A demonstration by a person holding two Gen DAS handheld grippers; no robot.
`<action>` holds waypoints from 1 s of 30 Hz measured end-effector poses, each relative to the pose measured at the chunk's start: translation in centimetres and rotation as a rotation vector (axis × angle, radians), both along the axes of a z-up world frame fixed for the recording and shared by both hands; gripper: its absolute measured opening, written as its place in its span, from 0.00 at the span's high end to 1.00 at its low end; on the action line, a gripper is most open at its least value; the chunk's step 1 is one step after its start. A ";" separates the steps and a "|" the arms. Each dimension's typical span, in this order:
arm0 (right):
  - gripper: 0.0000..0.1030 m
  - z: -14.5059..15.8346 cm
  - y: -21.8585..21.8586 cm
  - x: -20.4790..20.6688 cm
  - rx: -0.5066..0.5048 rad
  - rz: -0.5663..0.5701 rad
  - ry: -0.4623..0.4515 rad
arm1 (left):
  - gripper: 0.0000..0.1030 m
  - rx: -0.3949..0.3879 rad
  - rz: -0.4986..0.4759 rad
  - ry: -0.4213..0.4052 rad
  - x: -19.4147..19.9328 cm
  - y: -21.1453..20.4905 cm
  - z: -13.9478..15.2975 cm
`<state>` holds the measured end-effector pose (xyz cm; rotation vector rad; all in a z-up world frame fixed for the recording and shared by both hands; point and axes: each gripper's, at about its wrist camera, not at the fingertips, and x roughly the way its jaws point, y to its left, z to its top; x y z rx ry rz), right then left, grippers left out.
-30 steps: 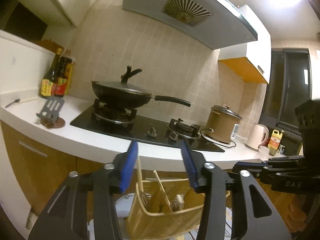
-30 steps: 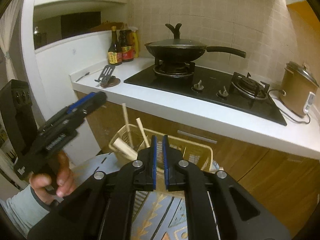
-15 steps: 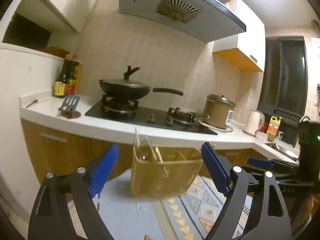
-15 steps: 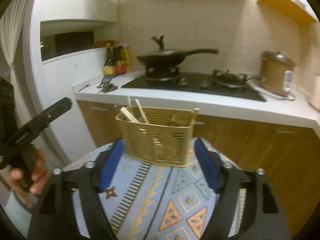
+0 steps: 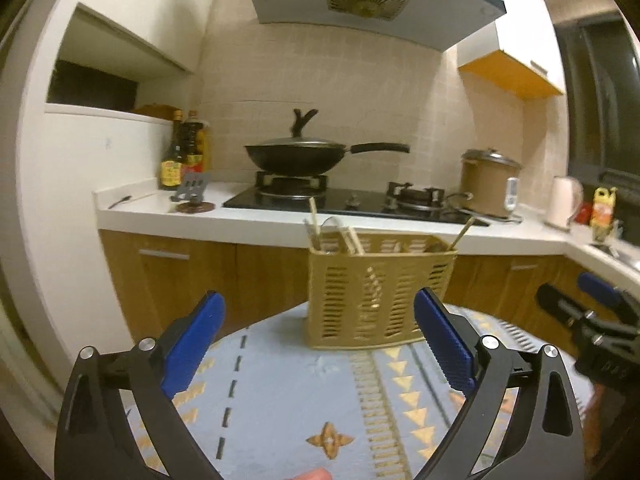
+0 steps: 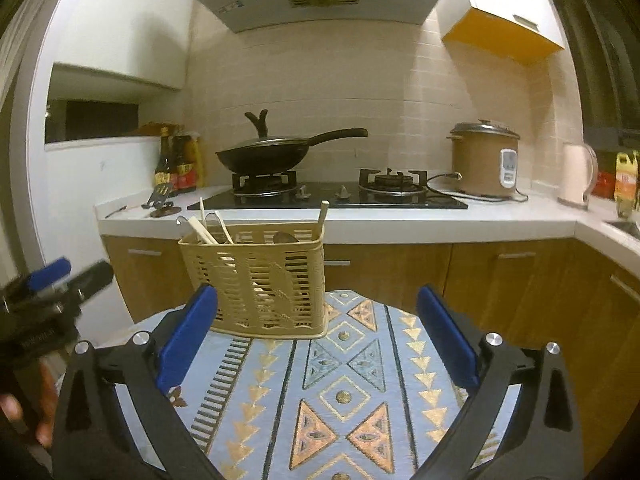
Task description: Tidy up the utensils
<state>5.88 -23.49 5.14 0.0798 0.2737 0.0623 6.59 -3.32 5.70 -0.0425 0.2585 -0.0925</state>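
1. A tan basket (image 6: 256, 280) with slots in its sides stands upright on a round table with a blue patterned cloth (image 6: 340, 384). It sits at the far edge of the table, toward the left in the right wrist view.
2. Wooden chopsticks (image 6: 200, 228) and other utensils stick up out of the left end of the basket (some are too blurry to name). One more stick (image 6: 323, 212) leans at the right end.
3. The left gripper (image 5: 320, 336) hangs over the near part of the table. Its two blue fingers (image 5: 192, 340) are spread wide apart and hold nothing. The basket shows between them, farther back, and nothing touches it.
4. The right gripper (image 6: 318, 336) also has its blue fingers (image 6: 444, 336) wide apart with nothing in them. The basket is just past its left finger, not touching.
5. Behind the table is a white kitchen counter (image 6: 360, 224) with wooden doors below.
6. On the counter are a black stove with a black wok (image 6: 272, 152), a brown rice cooker (image 6: 484, 160), dark bottles (image 6: 176, 160) at the left end, and a pale kettle (image 6: 576, 176) at the right.
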 end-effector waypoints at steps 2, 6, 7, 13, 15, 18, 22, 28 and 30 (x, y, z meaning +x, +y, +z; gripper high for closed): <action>0.08 -0.4 -0.1 0.1 0.016 -0.002 -0.006 | 0.10 0.007 0.027 -0.006 0.1 -0.2 -0.9; 0.08 -0.9 0.1 0.0 0.000 -0.001 -0.030 | 0.10 0.000 0.053 -0.035 0.2 0.0 -1.9; 0.08 -1.1 0.2 0.0 -0.001 0.002 -0.031 | 0.10 -0.008 0.061 -0.043 0.3 0.1 -2.0; 0.08 -2.0 0.8 0.4 -0.015 0.038 -0.002 | 0.09 0.004 0.096 -0.058 0.4 -0.7 -3.4; 0.08 -2.1 1.1 0.3 -0.024 0.048 0.000 | 0.09 0.019 0.091 -0.047 0.5 -1.1 -3.8; 0.08 -2.2 1.6 0.1 -0.031 0.062 0.000 | 0.09 0.032 0.083 -0.036 0.3 -1.5 -4.3; 0.08 -2.1 1.9 -0.1 -0.048 0.065 -0.009 | 0.09 0.063 0.089 -0.046 0.2 -1.8 -4.5; 0.08 -2.3 1.7 0.0 -0.042 0.064 0.002 | 0.09 0.060 0.089 -0.035 0.2 -1.7 -4.6; 0.08 -2.3 1.7 0.1 -0.038 0.062 0.005 | 0.09 0.067 0.088 -0.038 0.2 -1.8 -4.7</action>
